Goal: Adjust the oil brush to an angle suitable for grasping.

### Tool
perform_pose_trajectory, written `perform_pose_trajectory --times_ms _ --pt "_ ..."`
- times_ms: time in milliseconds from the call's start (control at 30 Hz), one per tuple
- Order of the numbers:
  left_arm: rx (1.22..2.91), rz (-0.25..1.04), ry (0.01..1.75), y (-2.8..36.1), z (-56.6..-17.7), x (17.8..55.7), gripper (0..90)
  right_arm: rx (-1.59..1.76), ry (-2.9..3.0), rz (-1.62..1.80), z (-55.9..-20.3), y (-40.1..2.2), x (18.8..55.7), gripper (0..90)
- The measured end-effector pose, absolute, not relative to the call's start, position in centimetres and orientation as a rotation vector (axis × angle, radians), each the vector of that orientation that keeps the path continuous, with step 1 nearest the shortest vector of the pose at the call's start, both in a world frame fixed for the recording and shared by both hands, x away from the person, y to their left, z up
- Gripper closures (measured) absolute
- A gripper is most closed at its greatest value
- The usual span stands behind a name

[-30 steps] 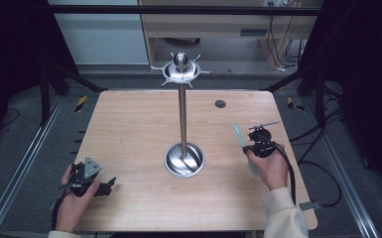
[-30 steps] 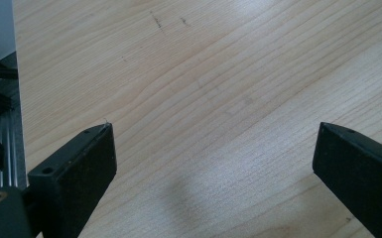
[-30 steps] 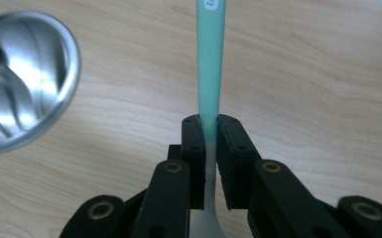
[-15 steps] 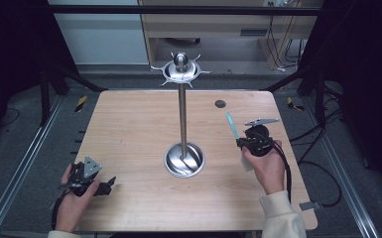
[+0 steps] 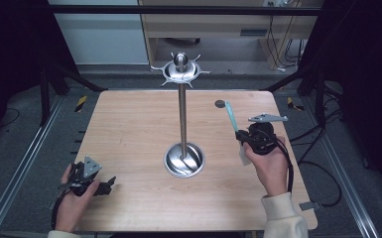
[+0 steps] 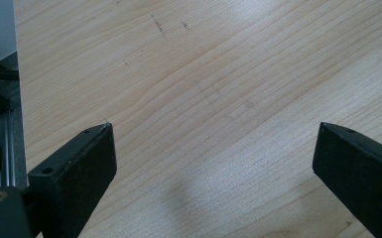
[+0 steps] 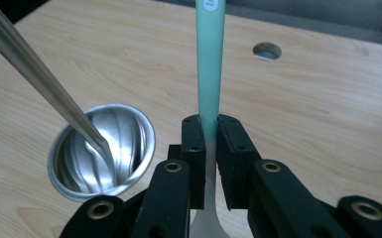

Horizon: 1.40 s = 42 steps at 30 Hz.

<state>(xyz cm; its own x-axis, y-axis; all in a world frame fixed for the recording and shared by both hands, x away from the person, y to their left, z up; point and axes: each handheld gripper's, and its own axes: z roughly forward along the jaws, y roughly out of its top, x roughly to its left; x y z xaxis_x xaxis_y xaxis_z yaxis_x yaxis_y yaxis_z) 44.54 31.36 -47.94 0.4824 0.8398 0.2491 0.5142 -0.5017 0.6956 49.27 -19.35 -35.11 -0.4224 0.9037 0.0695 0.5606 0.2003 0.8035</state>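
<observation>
A steel stand has a round dish base (image 5: 184, 159), a thin pole (image 5: 182, 114) and a crown of hooks on top (image 5: 180, 69). My right gripper (image 5: 241, 139) is to the right of the pole, lifted off the table, shut on a utensil with a teal handle (image 5: 231, 116). The handle points up and away, and the pale head hangs below the jaws. In the right gripper view the jaws (image 7: 209, 130) pinch the teal handle (image 7: 209, 59), with the dish base (image 7: 101, 148) to the left. My left gripper (image 5: 106, 184) rests at the near left with its jaws (image 6: 213, 144) wide open over bare wood.
A round cable hole (image 5: 220, 104) sits in the wooden tabletop (image 5: 129, 129) behind the right gripper. Black frame posts and rails flank the table. A wooden cabinet stands beyond the far edge.
The right hand has risen with the teal-handled utensil, bringing it slightly farther from me. The left hand and gripper have stayed put.
</observation>
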Motion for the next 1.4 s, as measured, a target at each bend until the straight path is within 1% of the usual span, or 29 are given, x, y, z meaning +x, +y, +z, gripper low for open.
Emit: perform_pose_trajectory --times_ms 800,1400 --pt "2.187 0.791 1.115 31.4 -47.9 44.5 3.0 1.191 1.964 1.288 -30.9 -18.4 46.6 82.5" --pt "2.187 0.792 1.114 31.4 -47.9 44.5 3.0 1.130 1.942 1.350 -29.4 -17.7 45.4 82.5"
